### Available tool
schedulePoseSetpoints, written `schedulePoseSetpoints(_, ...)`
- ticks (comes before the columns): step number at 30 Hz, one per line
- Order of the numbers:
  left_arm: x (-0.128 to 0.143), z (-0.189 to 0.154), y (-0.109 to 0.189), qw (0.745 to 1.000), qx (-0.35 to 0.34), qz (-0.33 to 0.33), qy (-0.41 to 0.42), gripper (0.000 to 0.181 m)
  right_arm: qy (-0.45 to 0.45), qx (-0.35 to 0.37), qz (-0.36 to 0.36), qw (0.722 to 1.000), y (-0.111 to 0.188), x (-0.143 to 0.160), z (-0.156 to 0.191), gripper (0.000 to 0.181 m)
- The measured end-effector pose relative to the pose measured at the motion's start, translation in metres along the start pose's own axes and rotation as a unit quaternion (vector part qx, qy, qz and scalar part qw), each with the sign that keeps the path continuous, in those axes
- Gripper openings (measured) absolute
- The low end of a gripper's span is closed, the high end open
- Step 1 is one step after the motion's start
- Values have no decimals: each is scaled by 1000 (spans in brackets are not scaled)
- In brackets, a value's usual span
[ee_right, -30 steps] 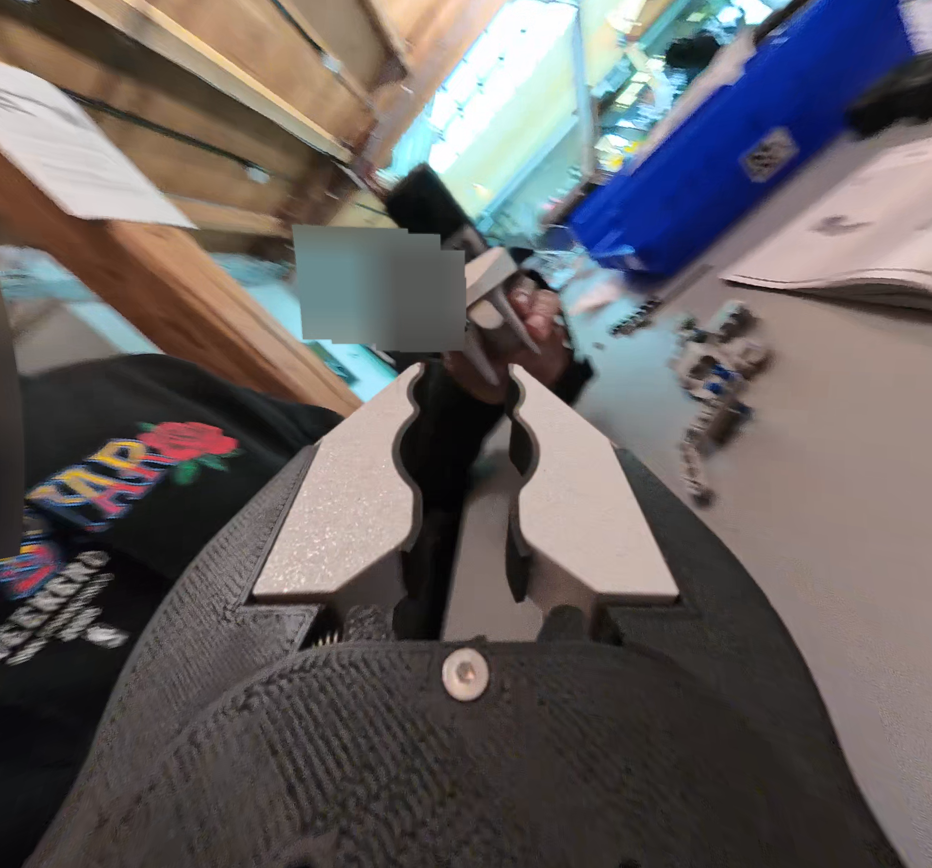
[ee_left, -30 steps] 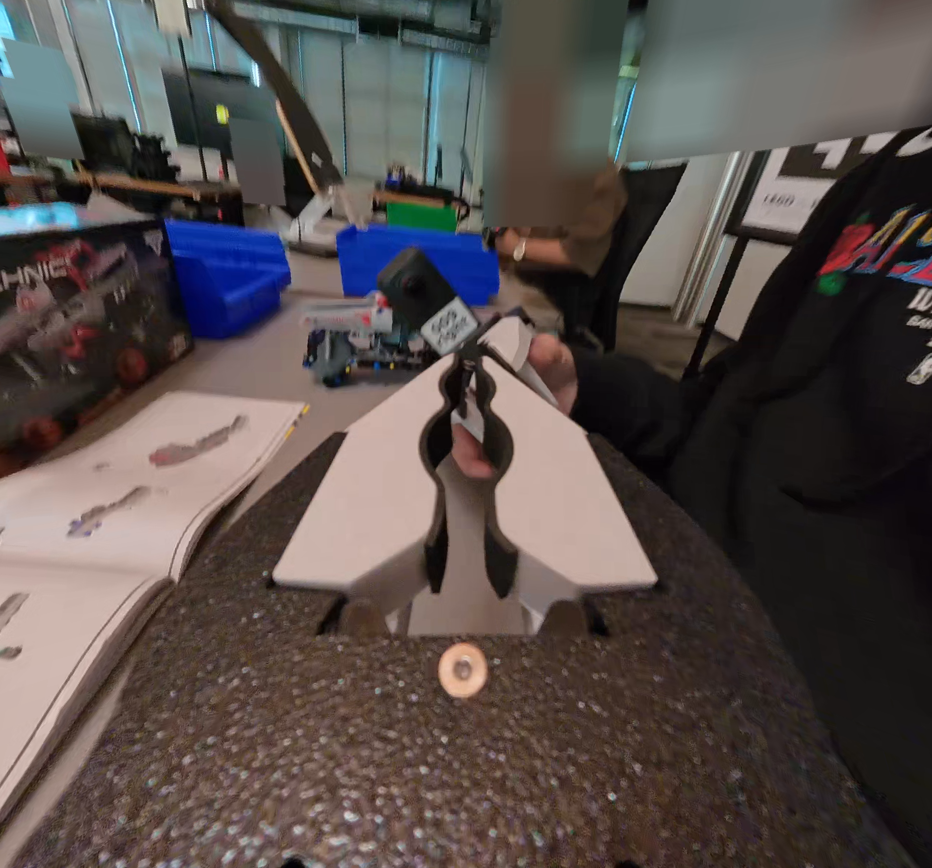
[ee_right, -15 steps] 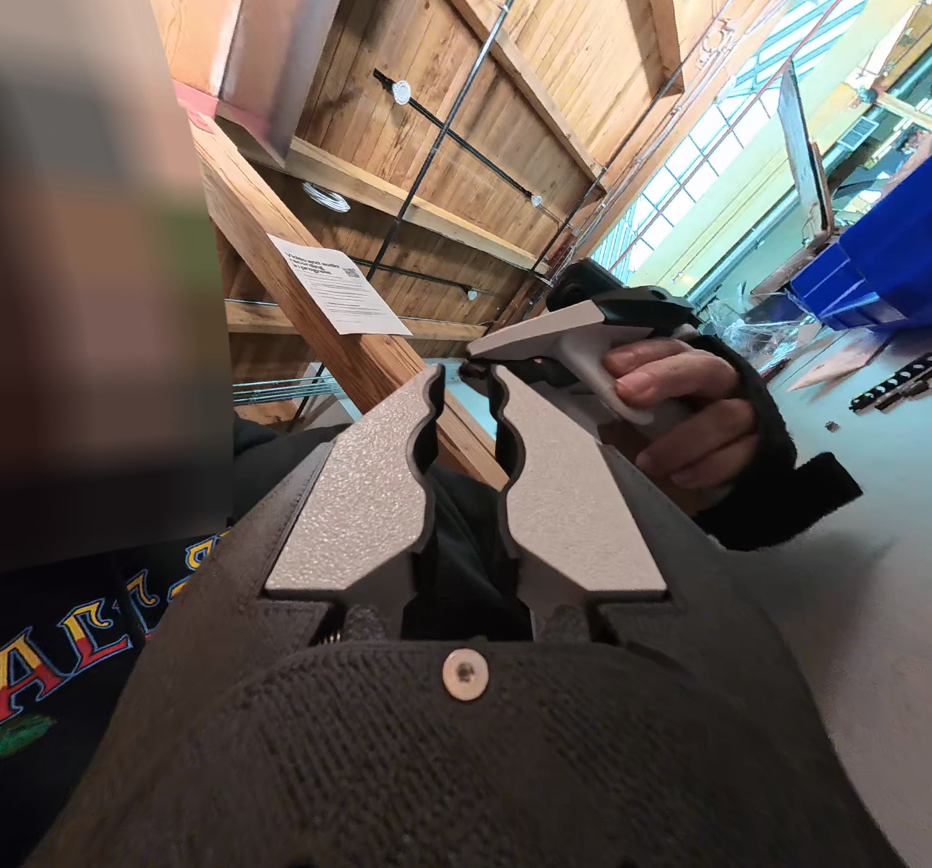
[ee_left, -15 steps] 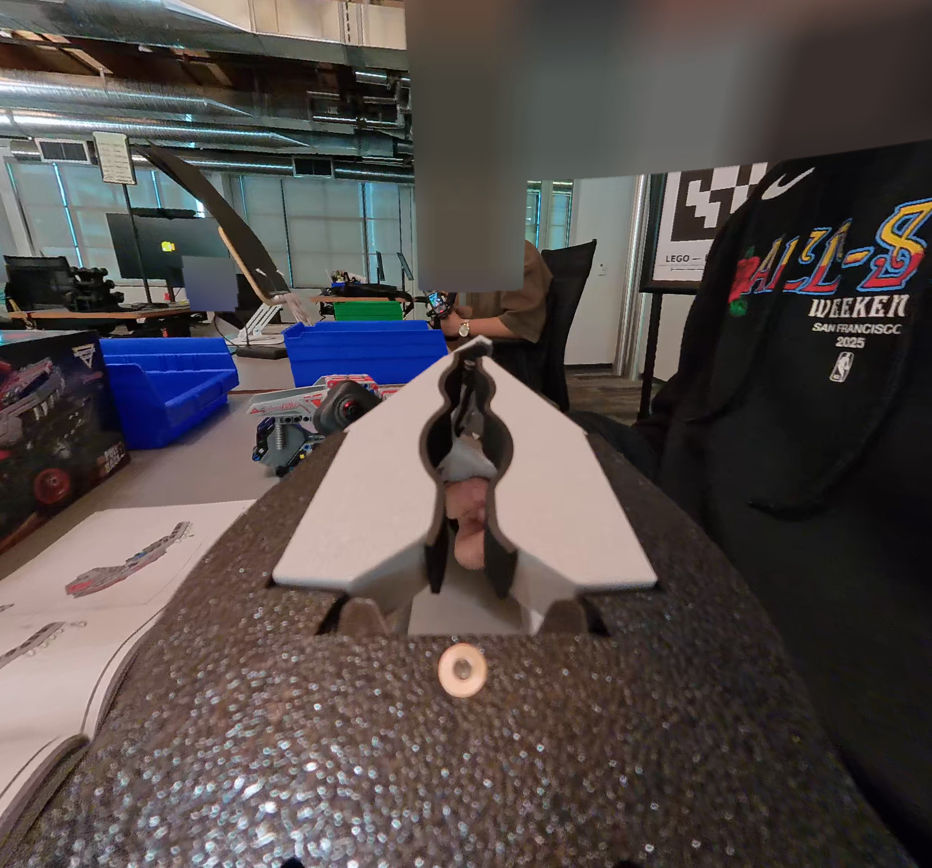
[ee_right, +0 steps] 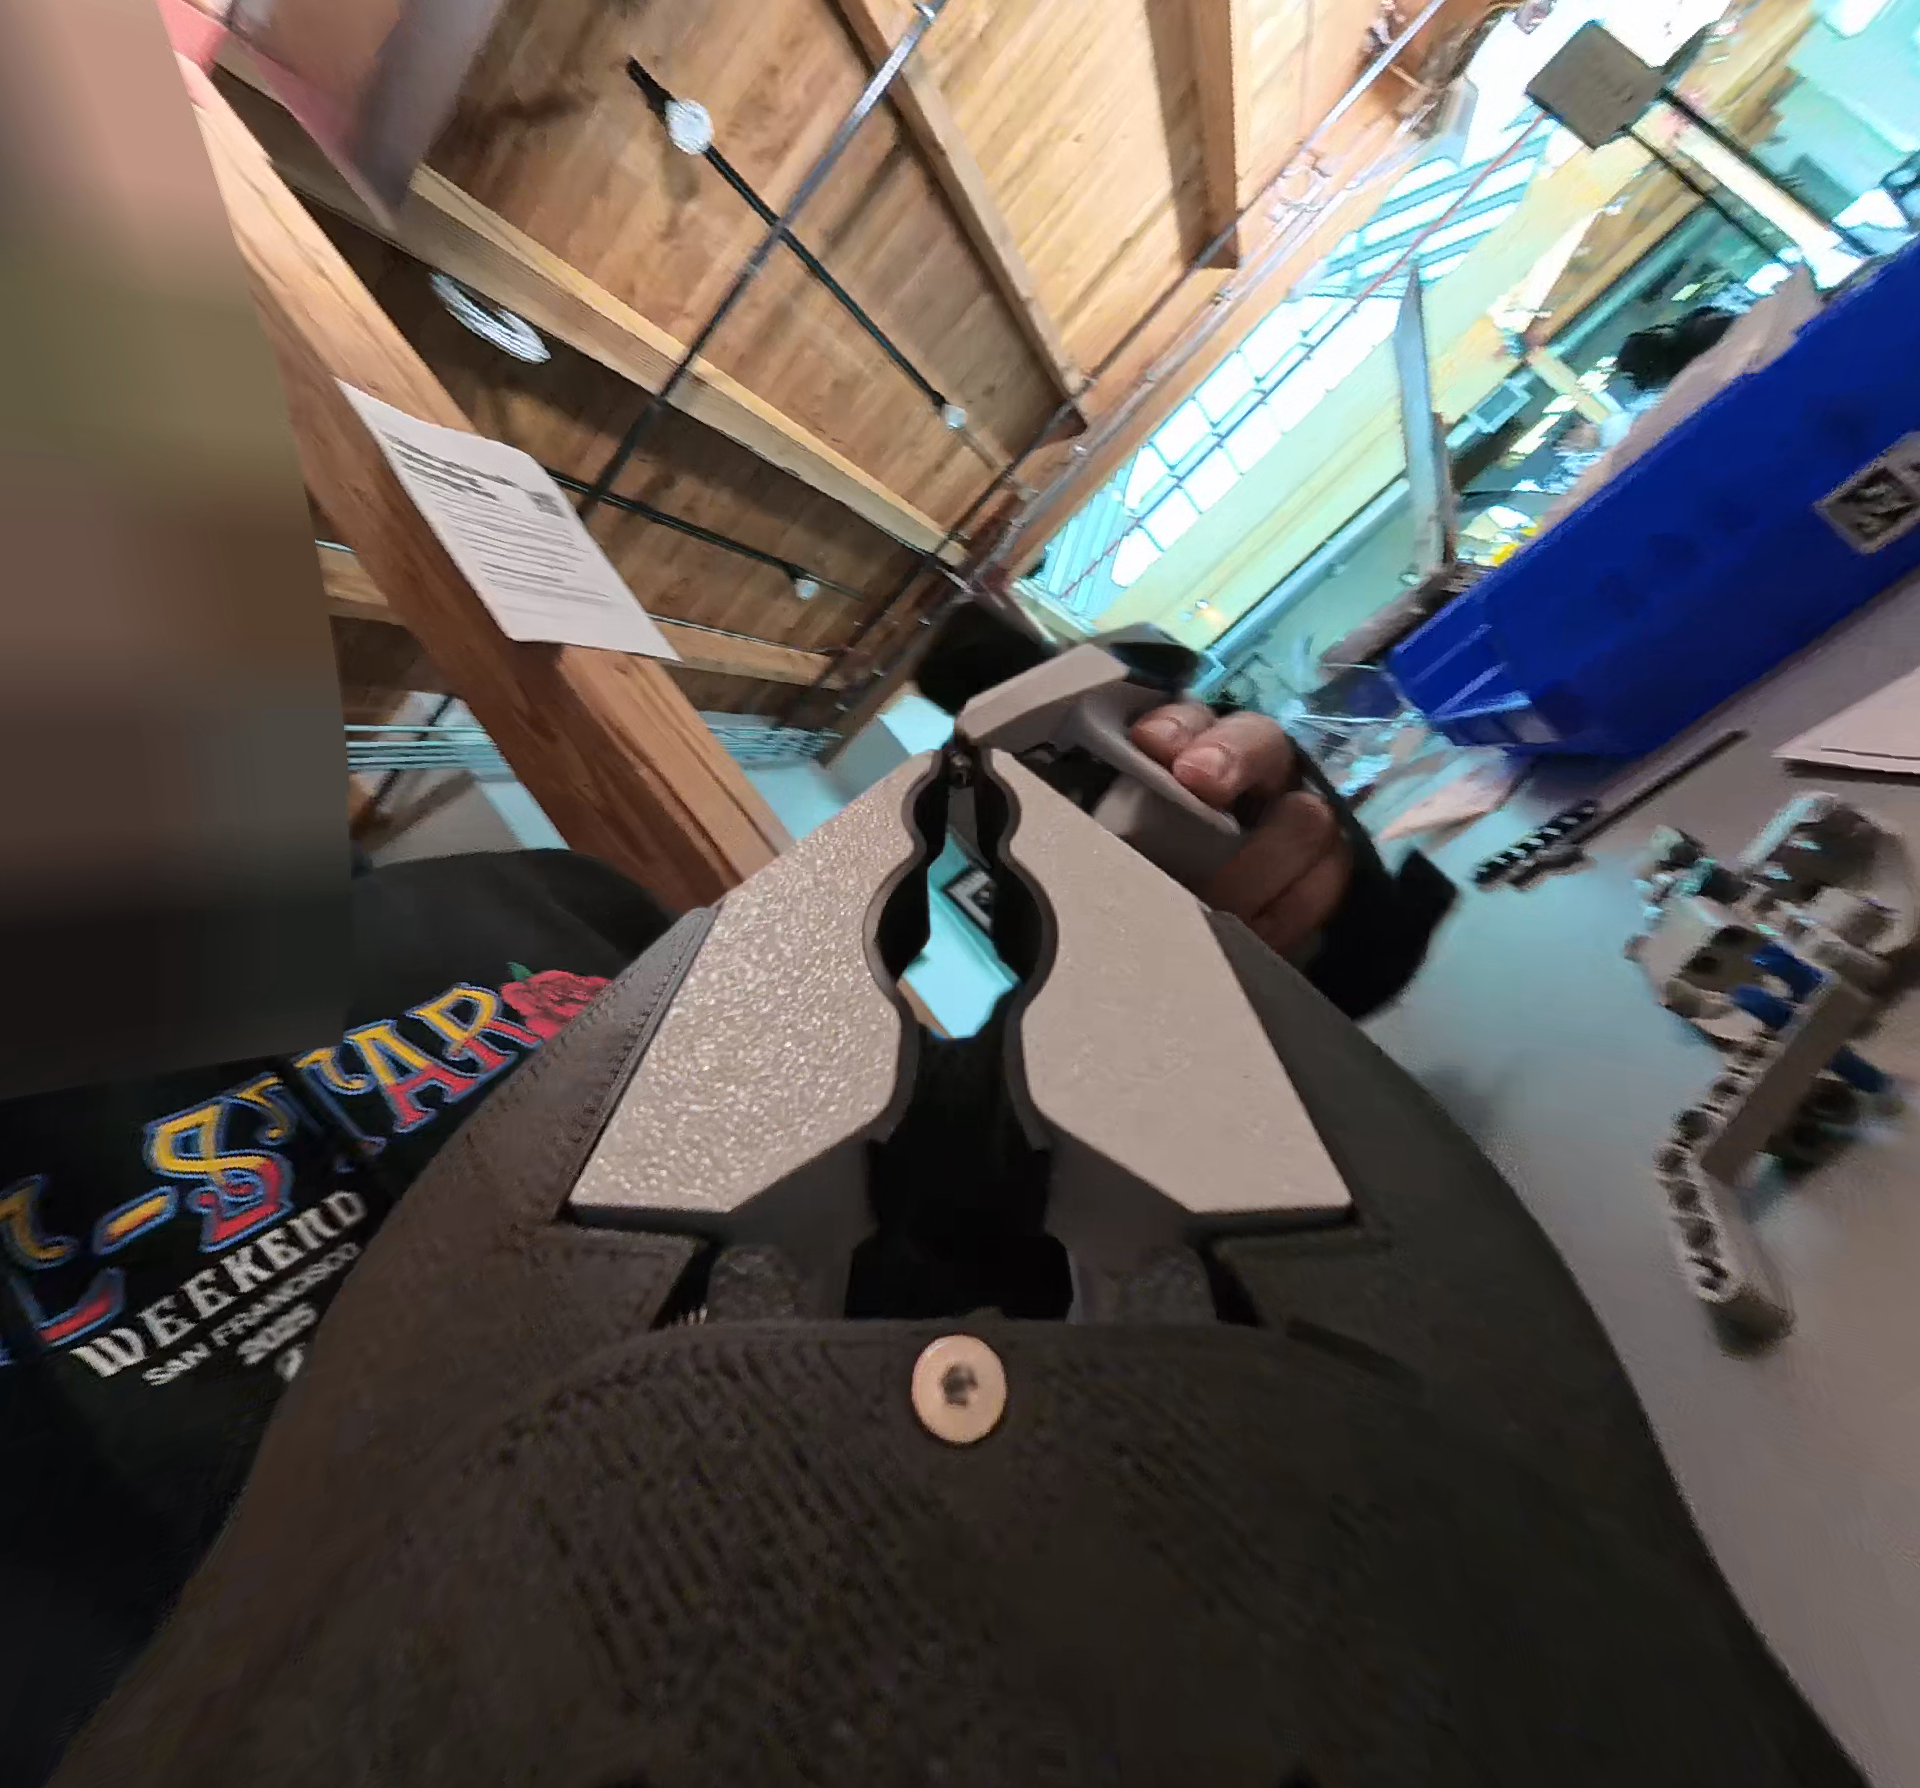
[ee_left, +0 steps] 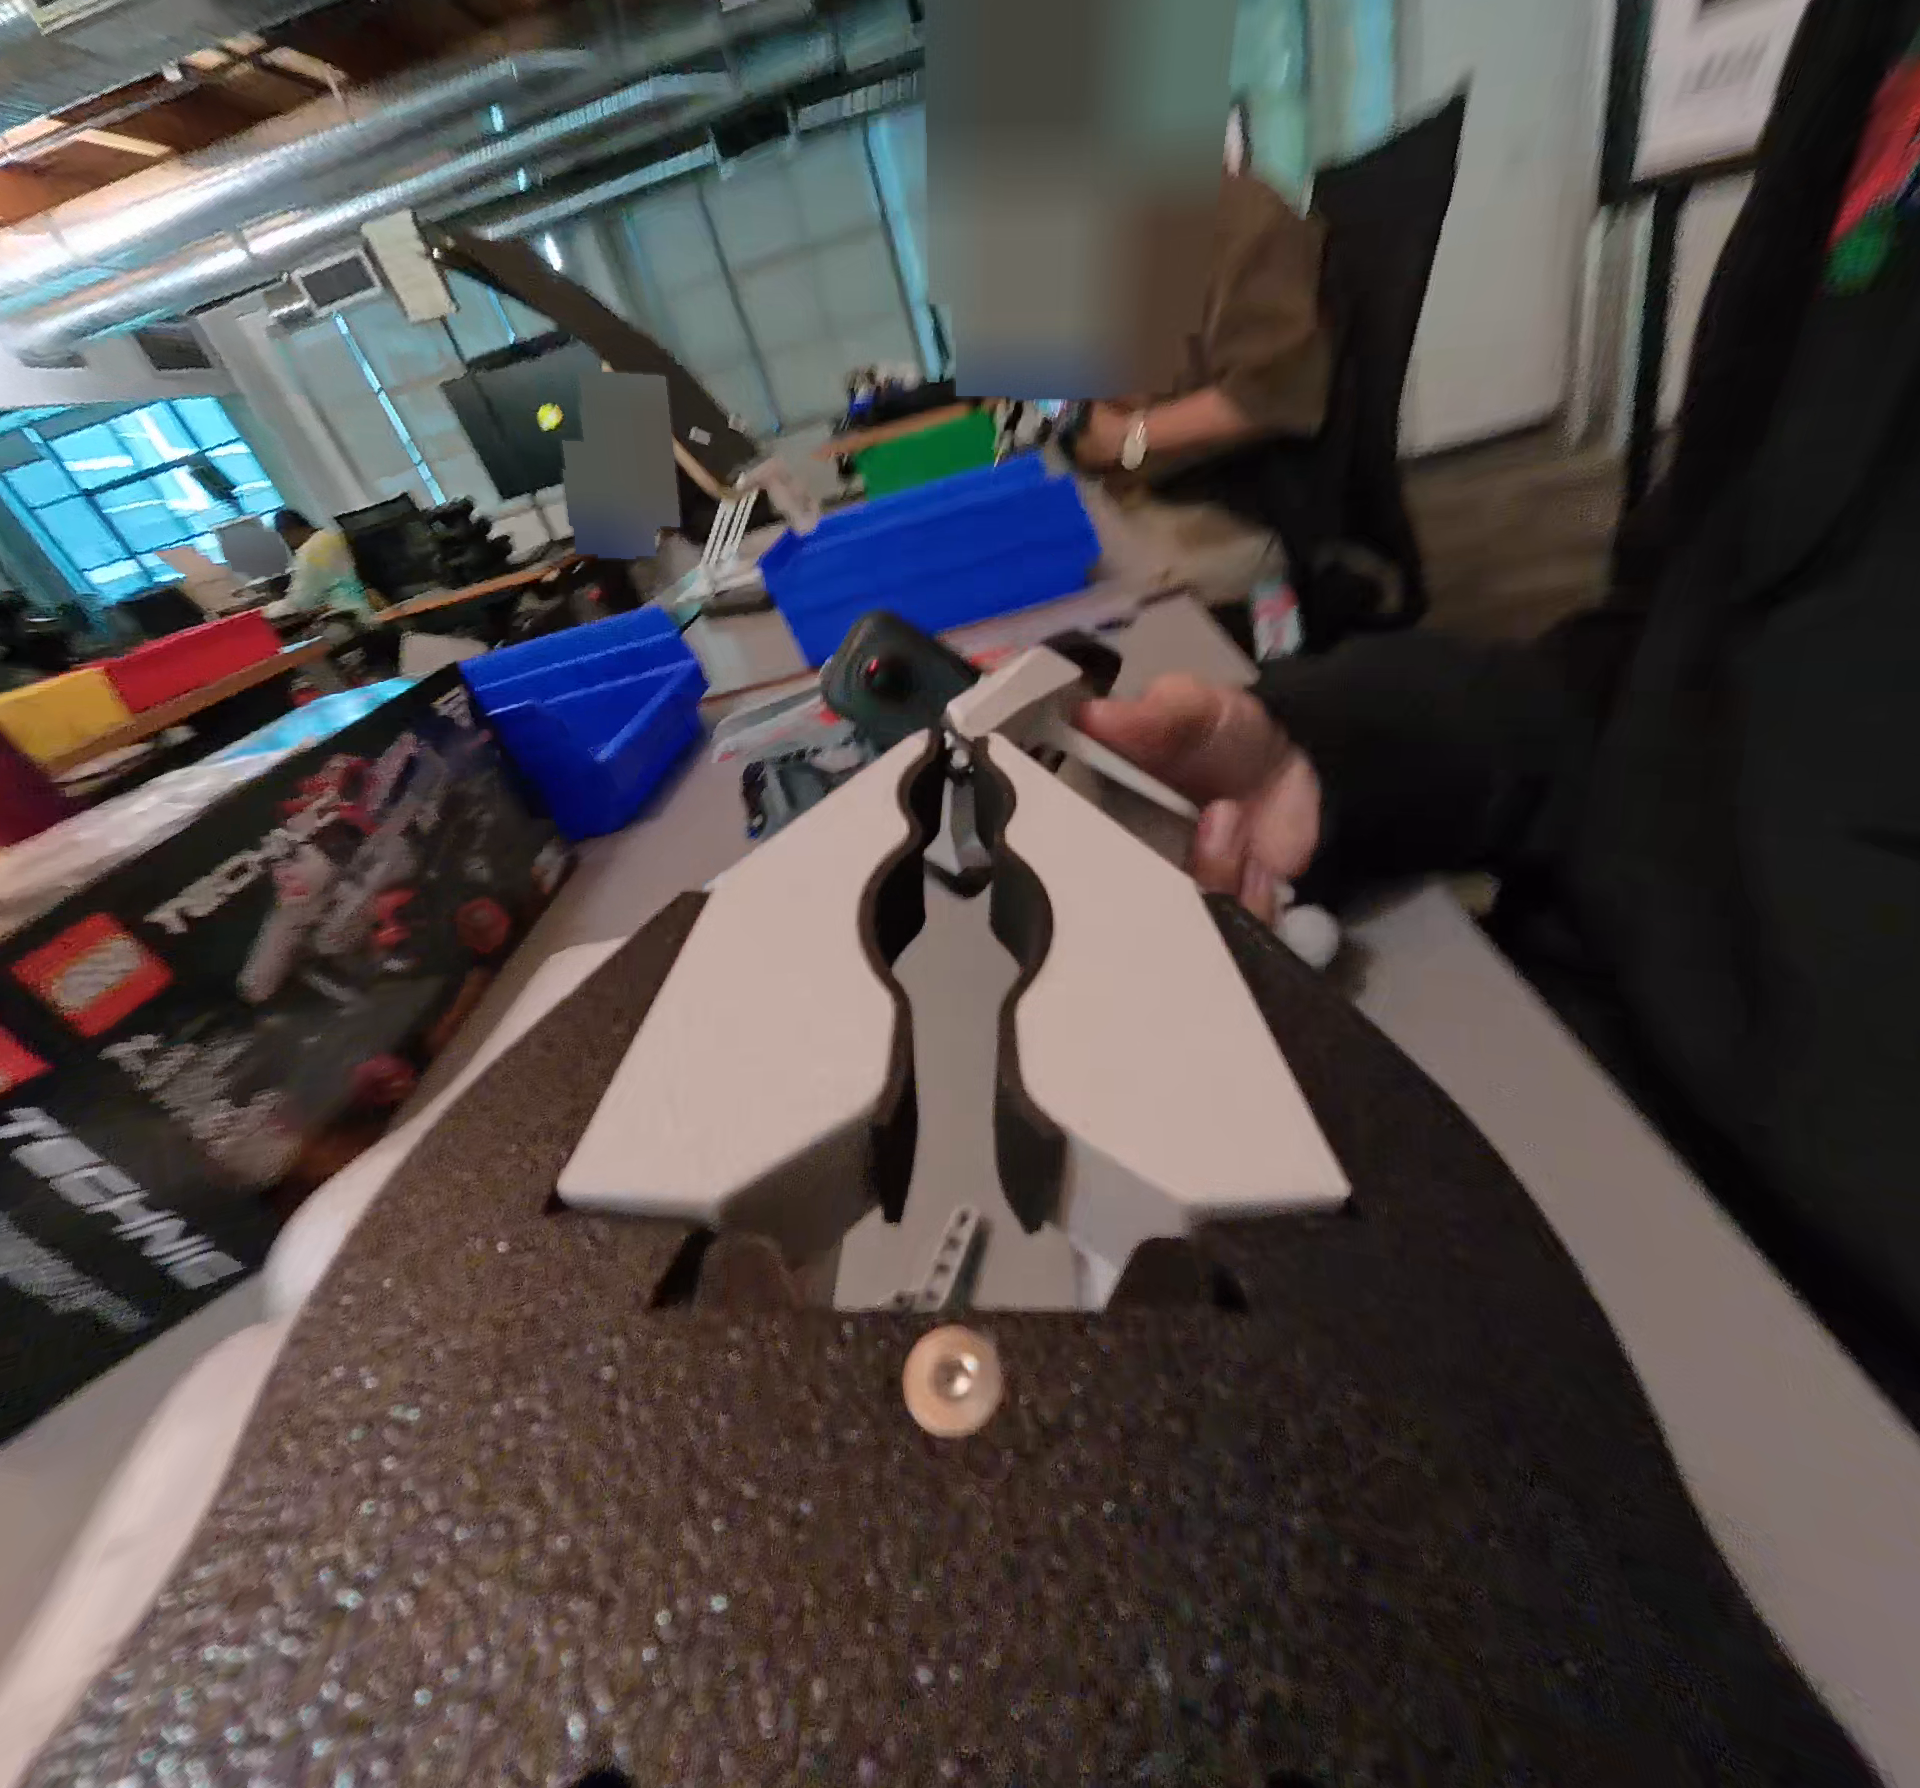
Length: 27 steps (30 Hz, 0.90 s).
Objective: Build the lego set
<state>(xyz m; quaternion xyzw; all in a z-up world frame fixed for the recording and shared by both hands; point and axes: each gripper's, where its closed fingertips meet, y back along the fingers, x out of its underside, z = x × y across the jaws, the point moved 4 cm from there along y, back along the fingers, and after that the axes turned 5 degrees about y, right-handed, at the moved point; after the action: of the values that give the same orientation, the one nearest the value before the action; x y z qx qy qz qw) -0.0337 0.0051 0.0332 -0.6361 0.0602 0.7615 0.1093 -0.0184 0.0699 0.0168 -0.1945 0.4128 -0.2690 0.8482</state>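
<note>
My left gripper point(ee_left: 956, 751) and my right gripper point(ee_right: 961, 764) meet tip to tip in the air in front of a person in a black hoodie. A small black lego piece point(ee_right: 962, 770) sits between the right fingertips, and it shows as a thin dark sliver point(ee_left: 954, 770) between the left fingertips. Both jaws stand almost closed around it. The right gripper point(ee_left: 1023, 699) faces me in the left wrist view, held by a hand. The left gripper point(ee_right: 1081, 699) faces me in the right wrist view. The partly built grey and blue lego model point(ee_right: 1766, 969) lies on the table to the right.
The lego set box point(ee_left: 229, 959) stands at the left on the grey table point(ee_left: 1558, 1063). Blue bins point(ee_left: 592, 710) stand behind it. A loose grey beam point(ee_left: 951, 1260) lies below the left fingers. Black beams point(ee_right: 1538, 845) lie near another blue bin point(ee_right: 1683, 575). A person sits beyond the table.
My right gripper has closed from open to nearly shut on the small black piece. Both grippers swung up, then tilted back down, and stayed tip to tip.
</note>
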Motion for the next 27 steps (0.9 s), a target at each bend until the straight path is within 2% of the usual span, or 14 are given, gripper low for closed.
schedulePoseSetpoints(5,-1,-3,2,985,-21,118,-122,2,10,24,28,999,3,3,-5,3)
schedulePoseSetpoints(9,-1,-6,4,974,-9,167,-154,2,2,27,43,999,2,7,-7,2)
schedulePoseSetpoints(16,-2,-7,5,980,6,152,-127,6,-8,11,53,999,0,10,-4,3)
schedulePoseSetpoints(21,2,-6,5,976,1,170,-136,1,-19,-3,47,999,0,10,-2,3)
schedulePoseSetpoints(27,1,-5,6,975,-3,171,-143,4,-24,-2,49,999,0,10,-3,3)
